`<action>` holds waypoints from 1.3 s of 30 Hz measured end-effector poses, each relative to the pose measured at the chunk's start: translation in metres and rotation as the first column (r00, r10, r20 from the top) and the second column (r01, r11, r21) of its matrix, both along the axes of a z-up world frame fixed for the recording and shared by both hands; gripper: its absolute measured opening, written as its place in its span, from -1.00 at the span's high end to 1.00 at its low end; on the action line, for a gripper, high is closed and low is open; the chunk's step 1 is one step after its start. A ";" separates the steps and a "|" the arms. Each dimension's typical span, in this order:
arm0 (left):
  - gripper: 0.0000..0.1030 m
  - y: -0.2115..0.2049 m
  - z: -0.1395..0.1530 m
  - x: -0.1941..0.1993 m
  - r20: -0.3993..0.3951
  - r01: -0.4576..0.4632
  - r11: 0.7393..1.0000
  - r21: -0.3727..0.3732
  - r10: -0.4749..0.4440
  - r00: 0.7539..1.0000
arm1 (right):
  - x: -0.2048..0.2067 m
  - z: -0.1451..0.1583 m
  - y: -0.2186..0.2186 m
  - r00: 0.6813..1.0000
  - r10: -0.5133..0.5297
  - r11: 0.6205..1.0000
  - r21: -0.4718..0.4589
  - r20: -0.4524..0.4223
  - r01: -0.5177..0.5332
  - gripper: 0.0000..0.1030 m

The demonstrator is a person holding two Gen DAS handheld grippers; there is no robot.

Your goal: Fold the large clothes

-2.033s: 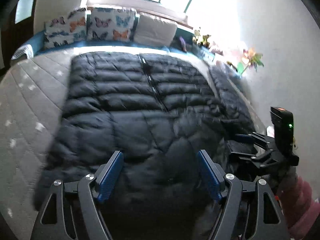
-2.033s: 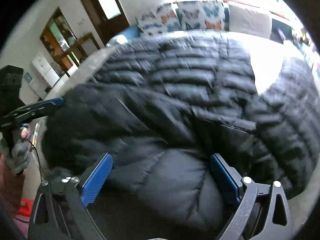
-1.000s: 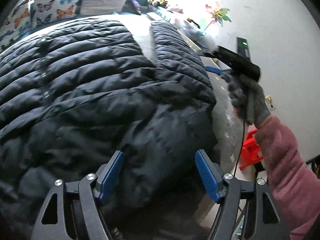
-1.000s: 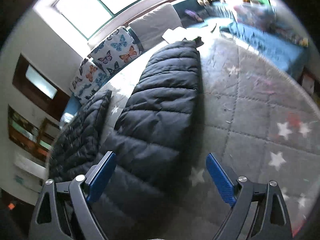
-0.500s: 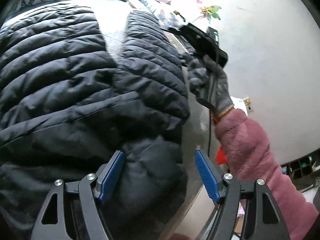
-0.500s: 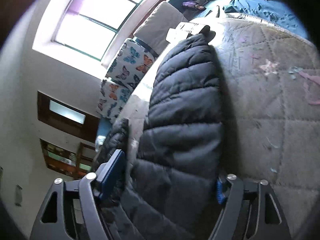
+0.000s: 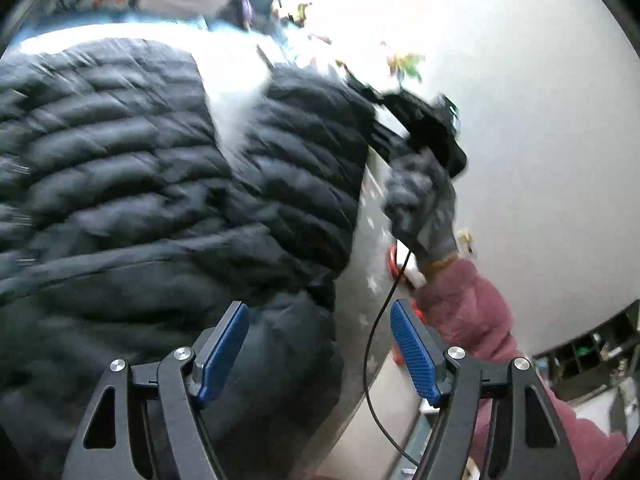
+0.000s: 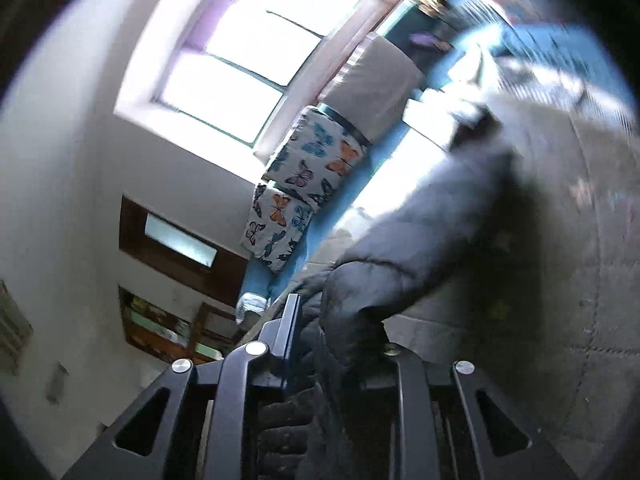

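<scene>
Your right gripper (image 8: 336,344) has its jaws clamped on the sleeve of the black puffer jacket (image 7: 160,184), spread on the quilted bed (image 8: 580,280); your left gripper (image 7: 320,352) gapes empty. Butterfly cushions (image 8: 296,200) sit under the window (image 8: 240,56).

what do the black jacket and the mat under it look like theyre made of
Jacket: probably a thin, smooth synthetic shell over down or fibre fill. It has puffy, stitched horizontal channels and a slight sheen.

Mat: seemingly quilted grey fabric, matte. It shows stitched squares and faint star prints. The blur leaves the fibre open.

The right gripper pinches a jacket sleeve, and it bunches softly.
</scene>
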State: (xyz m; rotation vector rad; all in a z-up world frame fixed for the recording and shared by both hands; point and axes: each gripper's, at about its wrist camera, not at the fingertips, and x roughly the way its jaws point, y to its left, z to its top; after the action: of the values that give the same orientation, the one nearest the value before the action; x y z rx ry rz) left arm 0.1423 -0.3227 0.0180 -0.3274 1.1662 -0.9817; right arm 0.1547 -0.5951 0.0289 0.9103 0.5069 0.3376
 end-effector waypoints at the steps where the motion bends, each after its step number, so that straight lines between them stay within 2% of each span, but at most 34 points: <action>1: -0.48 0.021 0.009 -0.005 0.036 -0.043 0.999 0.003 0.042 0.998 | -0.005 0.015 0.008 0.999 0.017 0.999 -0.033 0.029 -0.016 0.53; 4: -0.49 0.077 0.019 -0.017 0.092 -0.168 0.985 0.033 0.164 0.982 | -0.025 0.058 0.038 0.992 0.073 0.990 -0.132 0.104 -0.059 0.53; 7: -0.49 0.129 0.018 -0.028 0.099 -0.282 0.959 0.039 0.277 0.956 | -0.059 0.099 0.080 0.970 0.166 0.957 -0.267 0.178 -0.115 0.53; 9: -0.49 0.171 0.015 -0.035 0.096 -0.358 0.933 0.038 0.353 0.931 | -0.079 0.120 0.116 0.947 0.246 0.918 -0.363 0.206 -0.159 0.53; 10: -0.48 0.193 0.012 -0.041 0.099 -0.404 0.914 0.039 0.398 0.912 | -0.092 0.127 0.139 0.933 0.295 0.886 -0.425 0.208 -0.185 0.53; 12: -0.48 0.231 0.004 -0.054 0.091 -0.470 0.882 0.025 0.466 0.880 | -0.111 0.133 0.186 0.903 0.381 0.810 -0.542 0.196 -0.224 0.53; 13: -0.48 0.249 0.000 -0.059 0.078 -0.495 0.869 0.017 0.492 0.867 | -0.122 0.131 0.216 0.886 0.432 0.747 -0.618 0.170 -0.246 0.53; 14: -0.49 0.266 -0.002 -0.064 0.070 -0.511 0.859 0.013 0.509 0.858 | -0.128 0.127 0.240 0.899 0.424 0.692 -0.680 0.112 -0.242 0.53; 15: -0.48 0.280 -0.007 -0.070 0.063 -0.530 0.848 0.008 0.529 0.847 | -0.138 0.116 0.274 0.882 0.466 0.610 -0.745 0.063 -0.269 0.53; 16: -0.48 0.292 -0.011 -0.076 0.056 -0.544 0.839 0.003 0.543 0.838 | -0.143 0.107 0.291 0.873 0.487 0.558 -0.778 0.026 -0.289 0.53; 17: -0.48 0.301 -0.014 -0.081 0.051 -0.554 0.833 0.000 0.553 0.832 | -0.147 0.091 0.313 0.865 0.501 0.489 -0.814 -0.030 -0.312 0.53; 20: -0.48 0.321 -0.024 -0.099 0.038 -0.571 0.821 -0.002 0.570 0.821 | -0.156 0.031 0.365 0.822 0.533 0.326 -0.849 -0.199 -0.416 0.53; 22: -0.49 0.329 -0.032 -0.107 0.026 -0.569 0.822 -0.003 0.569 0.822 | -0.159 -0.001 0.383 0.810 0.516 0.258 -0.852 -0.277 -0.456 0.52; 24: -0.49 0.334 -0.037 -0.112 0.025 -0.571 0.821 0.000 0.571 0.820 | -0.161 -0.015 0.389 0.817 0.492 0.228 -0.861 -0.300 -0.454 0.41; 27: -0.49 0.340 -0.042 -0.120 0.030 -0.579 0.815 -0.002 0.579 0.815 | -0.161 -0.009 0.385 0.830 0.482 0.260 -0.859 -0.282 -0.442 0.32; 29: -0.49 0.344 -0.045 -0.125 0.035 -0.588 0.808 -0.011 0.588 0.808 | -0.164 0.006 0.376 0.840 0.478 0.311 -0.846 -0.256 -0.434 0.27; 30: -0.49 0.348 -0.045 -0.128 0.037 -0.594 0.804 -0.017 0.594 0.804 | -0.162 0.010 0.375 0.845 0.474 0.331 -0.839 -0.248 -0.432 0.16; 32: -0.49 0.352 -0.046 -0.133 0.033 -0.604 0.797 -0.031 0.605 0.796 | -0.159 0.017 0.367 0.857 0.466 0.387 -0.820 -0.221 -0.422 -0.03; 33: -0.49 0.354 -0.047 -0.134 0.029 -0.606 0.795 -0.036 0.607 0.794 | -0.152 0.016 0.365 0.856 0.468 0.419 -0.799 -0.218 -0.432 -0.06; 36: -0.49 0.360 -0.043 -0.143 0.032 -0.614 0.789 -0.034 0.615 0.788 | -0.129 0.011 0.354 0.860 0.463 0.536 -0.705 -0.213 -0.464 -0.07; 39: -0.49 0.363 -0.041 -0.150 0.037 -0.625 0.780 -0.029 0.626 0.779 | -0.113 0.009 0.348 0.885 0.423 0.615 -0.656 -0.195 -0.439 -0.07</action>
State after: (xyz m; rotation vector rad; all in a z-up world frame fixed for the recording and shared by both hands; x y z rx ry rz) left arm -0.0074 0.0405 -0.0229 -0.6560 0.9084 -0.4010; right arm 0.0419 -0.2475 0.0378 0.0391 0.8076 0.5320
